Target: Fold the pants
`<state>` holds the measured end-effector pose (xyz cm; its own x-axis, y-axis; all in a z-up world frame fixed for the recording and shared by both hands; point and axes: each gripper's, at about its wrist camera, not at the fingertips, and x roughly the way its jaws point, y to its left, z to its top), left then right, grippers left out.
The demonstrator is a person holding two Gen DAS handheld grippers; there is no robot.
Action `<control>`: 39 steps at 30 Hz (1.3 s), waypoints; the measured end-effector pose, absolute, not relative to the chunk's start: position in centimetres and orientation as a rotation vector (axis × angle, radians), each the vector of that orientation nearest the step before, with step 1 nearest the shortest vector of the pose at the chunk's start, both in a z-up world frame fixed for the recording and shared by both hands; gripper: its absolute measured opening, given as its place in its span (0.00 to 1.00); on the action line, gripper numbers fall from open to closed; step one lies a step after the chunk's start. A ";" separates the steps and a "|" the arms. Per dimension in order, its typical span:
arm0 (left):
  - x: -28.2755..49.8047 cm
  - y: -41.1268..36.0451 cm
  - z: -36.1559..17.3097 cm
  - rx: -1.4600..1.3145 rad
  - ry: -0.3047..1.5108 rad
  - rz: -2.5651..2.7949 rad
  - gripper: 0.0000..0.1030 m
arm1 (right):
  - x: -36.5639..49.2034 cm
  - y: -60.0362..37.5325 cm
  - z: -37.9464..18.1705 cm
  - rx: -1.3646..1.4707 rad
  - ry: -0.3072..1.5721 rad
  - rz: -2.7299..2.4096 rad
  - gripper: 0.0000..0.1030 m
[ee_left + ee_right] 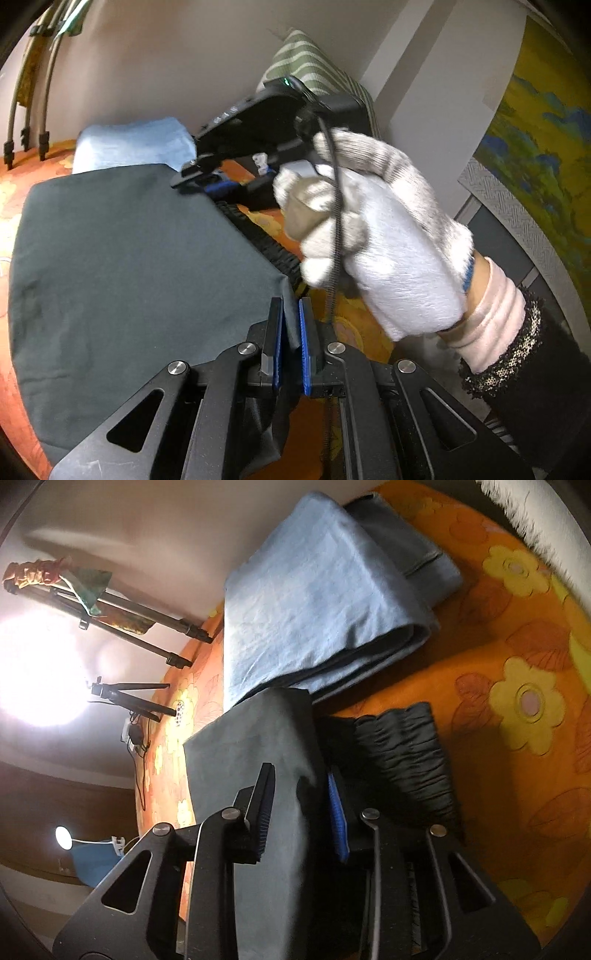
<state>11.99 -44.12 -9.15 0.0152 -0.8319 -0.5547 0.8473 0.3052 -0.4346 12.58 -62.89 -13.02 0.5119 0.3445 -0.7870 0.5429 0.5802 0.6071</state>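
Dark grey pants [122, 258] lie folded flat on an orange flowered bedspread [354, 325]. Their black gathered waistband [410, 760] shows at the right edge. My left gripper [290, 306] is shut on the near right corner of the pants. My right gripper [301, 775] stands with its jaws apart around the far edge of the same fabric [258, 775], which passes between the fingers. In the left wrist view the right gripper [199, 173] sits at the pants' far corner, held by a white-gloved hand [384, 236].
A folded light blue garment [314, 602] lies on the bedspread [517, 664] beyond the pants; it also shows in the left wrist view [133, 144]. Tripod legs [147, 627] stand at the wall. A striped pillow [314, 70] and a painting [546, 136] are at the right.
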 end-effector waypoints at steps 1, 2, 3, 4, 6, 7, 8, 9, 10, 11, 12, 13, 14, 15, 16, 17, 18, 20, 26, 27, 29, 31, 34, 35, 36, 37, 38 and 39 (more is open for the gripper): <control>11.9 -44.1 -9.2 0.026 0.845 -1.307 0.06 | 12.6 -62.7 -12.8 0.987 1.051 -0.147 0.17; 11.7 -44.8 -9.1 0.027 0.846 -1.306 0.06 | 12.8 -62.4 -12.4 0.977 1.027 -0.130 0.09; 11.8 -45.0 -8.8 0.024 0.849 -1.307 0.06 | 12.8 -62.3 -12.0 0.963 1.015 -0.129 0.06; 11.9 -45.1 -8.8 0.022 0.850 -1.307 0.06 | 12.9 -61.9 -11.2 0.932 0.992 -0.135 0.05; 11.9 -45.5 -8.8 0.025 0.849 -1.315 0.06 | 12.8 -61.2 -9.6 0.862 0.951 -0.133 0.04; 11.9 -45.9 -8.7 0.031 0.846 -1.320 0.06 | 12.7 -60.8 -8.7 0.815 0.934 -0.144 0.04; 12.0 -46.4 -8.8 0.034 0.846 -1.323 0.06 | 12.7 -60.4 -7.8 0.755 0.924 -0.160 0.04; 11.9 -46.8 -9.0 0.039 0.847 -1.329 0.06 | 12.5 -60.1 -7.0 0.682 0.913 -0.185 0.04; 11.7 -47.3 -9.2 0.046 0.849 -1.336 0.06 | 12.5 -60.0 -6.6 0.632 0.912 -0.212 0.04; 11.6 -47.8 -9.4 0.059 0.850 -1.339 0.06 | 12.4 -60.0 -6.5 0.590 0.910 -0.242 0.03; 11.6 -48.4 -9.8 0.070 0.865 -1.345 0.06 | 12.2 -60.4 -6.7 0.572 0.910 -0.267 0.03; 11.7 -48.8 -10.2 0.074 0.886 -1.347 0.06 | 12.1 -60.9 -7.1 0.570 0.919 -0.285 0.03; 11.3 -48.6 -10.6 0.077 0.893 -1.342 0.06 | 12.0 -61.3 -7.9 0.559 0.937 -0.306 0.03; 11.3 -48.8 -11.0 0.091 0.906 -1.336 0.06 | 12.0 -61.8 -8.6 0.557 0.951 -0.315 0.03; 11.3 -48.9 -11.1 0.097 0.917 -1.338 0.06 | 12.1 -62.0 -9.2 0.560 0.964 -0.321 0.03; 11.2 -48.9 -11.2 0.098 0.925 -1.343 0.06 | 12.3 -62.3 -9.8 0.560 0.977 -0.321 0.03; 11.1 -48.7 -11.1 0.107 0.928 -1.341 0.08 | 12.4 -62.4 -10.3 0.552 0.990 -0.323 0.03; 10.9 -48.2 -10.9 0.135 0.931 -1.338 0.09 | 12.8 -62.5 -10.7 0.532 1.002 -0.325 0.03; 11.4 -43.5 -9.0 0.149 0.888 -1.249 0.30 | 12.0 -64.7 -11.2 0.703 1.006 -0.297 0.14; 11.7 -42.5 -8.8 0.150 0.884 -1.233 0.30 | 11.6 -65.2 -10.9 0.731 0.986 -0.293 0.22; 12.9 -40.0 -8.0 0.152 0.869 -1.188 0.31 | 10.8 -66.1 -10.2 0.771 0.941 -0.302 0.35; 14.1 -38.1 -7.6 0.169 0.846 -1.126 0.36 | 10.3 -66.6 -9.9 0.795 0.920 -0.308 0.36; 16.7 -35.4 -7.8 0.131 0.859 -1.037 0.36 | 10.0 -66.2 -9.4 0.777 0.880 -0.297 0.36; 17.4 -34.7 -7.9 0.115 0.863 -1.023 0.36 | 10.2 -65.8 -9.1 0.759 0.875 -0.284 0.36; 18.0 -34.1 -8.0 0.114 0.862 -0.998 0.36 | 10.4 -65.0 -8.6 0.730 0.865 -0.266 0.36; 18.1 -33.9 -7.9 0.129 0.851 -0.976 0.36 | 10.5 -64.3 -8.3 0.703 0.858 -0.243 0.36; 18.5 -33.8 -8.2 0.141 0.845 -0.961 0.36 | 10.8 -63.3 -7.8 0.671 0.859 -0.220 0.36; 18.8 -33.5 -8.3 0.141 0.847 -0.948 0.36 | 11.0 -62.4 -7.6 0.641 0.865 -0.202 0.36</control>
